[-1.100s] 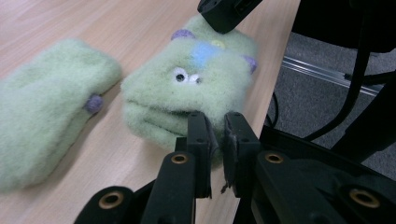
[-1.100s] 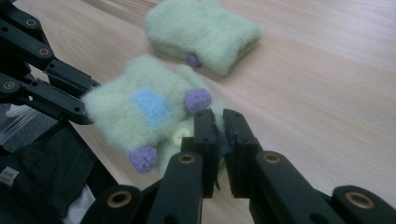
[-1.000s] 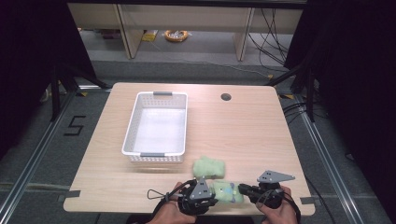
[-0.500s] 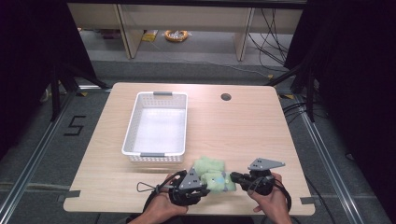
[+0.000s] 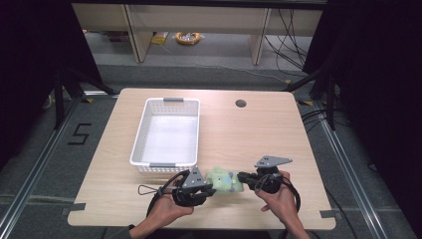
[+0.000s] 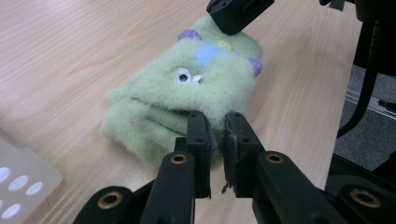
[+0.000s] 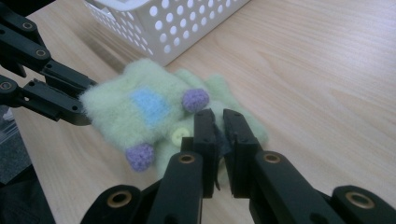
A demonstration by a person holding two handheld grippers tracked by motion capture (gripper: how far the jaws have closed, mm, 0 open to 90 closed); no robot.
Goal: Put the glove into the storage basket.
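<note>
1. Green fleece monster toy (image 5: 223, 180) lies near the front edge of the wooden table (image 5: 249, 134) in the high view, just in front of the white perforated basket (image 5: 169, 132); the left gripper (image 5: 208, 186) and right gripper (image 5: 241, 178) meet it from either side

2. Left gripper view: narrow jaws pinch the toy's near fleece edge (image 6: 187, 93), its googly eyes facing up

3. Right gripper view: jaws almost shut, clamped on the toy's edge (image 7: 149, 112) by the yellow button (image 7: 178, 135); basket (image 7: 187, 23) behind

White basket (image 5: 167, 133) on wooden table (image 5: 259, 134), seemingly empty.
</note>
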